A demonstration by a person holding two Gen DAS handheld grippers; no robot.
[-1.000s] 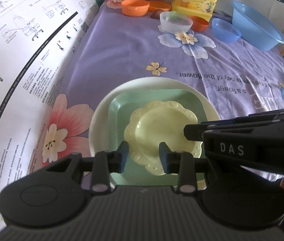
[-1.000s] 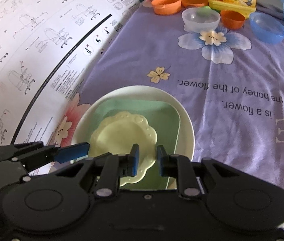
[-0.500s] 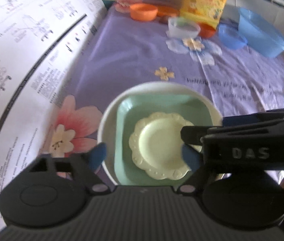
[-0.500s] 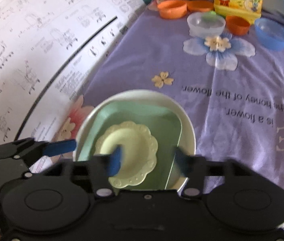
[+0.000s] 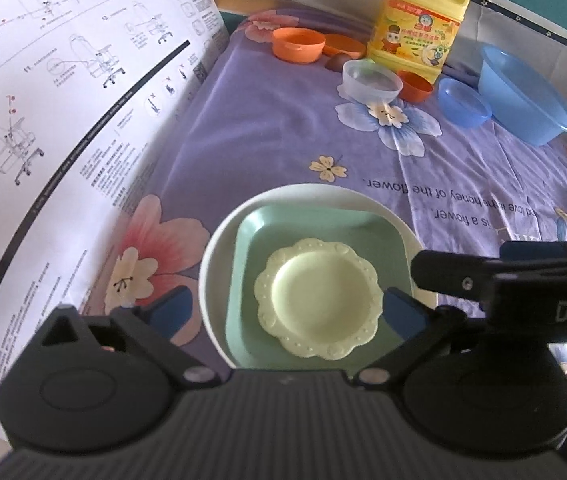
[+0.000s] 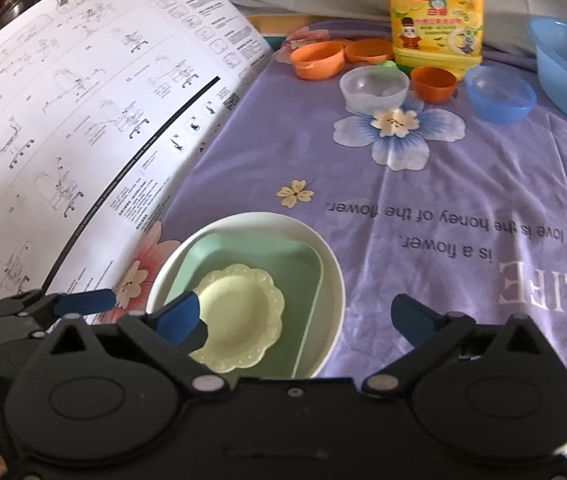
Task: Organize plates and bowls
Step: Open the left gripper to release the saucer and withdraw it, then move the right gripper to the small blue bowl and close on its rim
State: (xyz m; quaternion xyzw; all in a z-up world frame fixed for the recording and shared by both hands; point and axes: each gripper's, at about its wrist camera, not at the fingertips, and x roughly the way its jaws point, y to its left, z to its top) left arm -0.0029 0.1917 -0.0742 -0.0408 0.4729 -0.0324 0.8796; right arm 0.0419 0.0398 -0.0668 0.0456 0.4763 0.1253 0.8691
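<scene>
A stack of plates sits on the purple cloth: a pale yellow scalloped plate (image 5: 317, 298) lies in a green square plate (image 5: 319, 228), which lies in a white round plate (image 5: 219, 248). My left gripper (image 5: 287, 312) is open and empty, its fingers spread wide just above the near side of the stack. My right gripper (image 6: 303, 318) is open and empty too, above the stack's (image 6: 239, 312) near right edge. Bowls stand at the far end: a clear bowl (image 5: 371, 82), orange bowls (image 5: 298, 44) and a small blue bowl (image 5: 463, 102).
A large blue basin (image 5: 523, 94) and a yellow detergent jug (image 5: 419, 20) stand at the far end. A big white instruction sheet (image 5: 63, 120) covers the left side. The right gripper's body (image 5: 523, 276) shows at the right of the left wrist view.
Both grippers have opened from nearly shut to wide open and drawn back and up a little. The yellow plate stays on the stack.
</scene>
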